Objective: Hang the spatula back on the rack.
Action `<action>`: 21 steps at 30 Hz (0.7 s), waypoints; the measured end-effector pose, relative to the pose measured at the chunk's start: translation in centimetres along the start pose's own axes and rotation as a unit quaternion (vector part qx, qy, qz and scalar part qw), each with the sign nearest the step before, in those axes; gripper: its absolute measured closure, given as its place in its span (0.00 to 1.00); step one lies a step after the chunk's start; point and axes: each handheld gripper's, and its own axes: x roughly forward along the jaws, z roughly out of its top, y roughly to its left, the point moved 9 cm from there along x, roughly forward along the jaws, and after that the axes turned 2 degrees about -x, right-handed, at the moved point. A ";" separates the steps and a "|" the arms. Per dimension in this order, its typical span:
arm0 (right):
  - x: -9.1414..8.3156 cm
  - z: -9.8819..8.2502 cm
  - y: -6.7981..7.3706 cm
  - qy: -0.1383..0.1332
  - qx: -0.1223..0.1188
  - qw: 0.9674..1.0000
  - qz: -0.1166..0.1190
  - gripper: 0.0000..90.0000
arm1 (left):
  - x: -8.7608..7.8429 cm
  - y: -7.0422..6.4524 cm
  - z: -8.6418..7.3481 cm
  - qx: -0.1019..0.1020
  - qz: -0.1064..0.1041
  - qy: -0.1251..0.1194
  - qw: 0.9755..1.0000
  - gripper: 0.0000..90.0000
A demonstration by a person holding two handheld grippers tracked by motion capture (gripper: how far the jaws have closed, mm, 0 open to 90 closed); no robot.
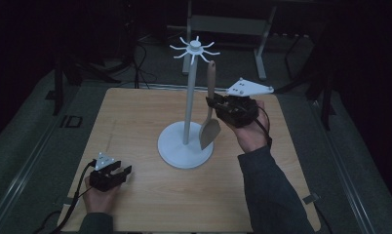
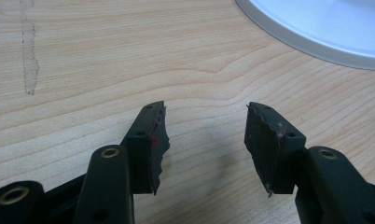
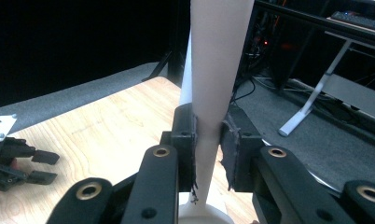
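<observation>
Your right gripper (image 1: 214, 103) is clamped on the handle of the wooden spatula (image 1: 210, 127), holding it upright above the table (image 1: 135, 122) with the blade end down. In the high view the spatula hangs just beside the pole of the white utensil stand (image 1: 186, 146), on its right, with the blade low over the stand's round base; whether blade and base touch cannot be told from here. The top of the handle reaches up near the ring of hooks at the stand's crown, but it is not seen on a hook.

In the right gripper view, the pads (image 3: 190, 140) press the narrow part of the handle from both sides, and the pale handle (image 3: 213, 70) rises straight up between them, with the stand's pole right behind it.

Your left gripper (image 1: 121, 171) rests at the near left part of the table, well apart from the stand. Its jaws stand apart with nothing between them; bare wood shows in the gap in the left gripper view, and the edge of the stand's base (image 2: 316, 28) lies ahead to the upper right.
</observation>
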 end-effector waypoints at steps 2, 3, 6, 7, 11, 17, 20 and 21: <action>0.1 0.0 0.0 0.002 0.002 1.000 0.001 0.85 | 0.0 0.0 0.0 0.000 0.000 0.000 1.000 0.54; 0.2 0.1 0.0 0.004 0.003 1.000 0.001 0.85 | 0.0 0.0 0.0 -0.001 0.000 0.000 1.000 0.54; 0.4 0.1 -0.1 0.006 0.008 1.000 0.001 0.85 | 0.0 0.0 0.0 0.000 0.000 0.000 1.000 0.54; 0.4 0.1 -0.1 0.006 0.009 1.000 0.001 0.85 | 0.0 0.0 0.0 -0.001 0.000 0.000 1.000 0.54; 0.4 0.0 -0.2 0.009 0.013 1.000 -0.001 0.85 | 0.0 0.0 0.0 -0.001 0.000 -0.001 1.000 0.54; 0.6 0.2 -0.1 0.018 0.013 1.000 0.002 0.84 | 0.0 0.0 0.0 0.000 0.000 0.000 1.000 0.54; 0.8 0.4 -0.2 0.020 0.016 1.000 0.000 0.85 | 0.0 0.0 0.0 0.000 0.000 0.000 1.000 0.54; 0.9 0.4 -0.2 0.021 0.016 1.000 -0.001 0.85 | 0.0 0.0 0.0 -0.001 0.000 0.000 1.000 0.54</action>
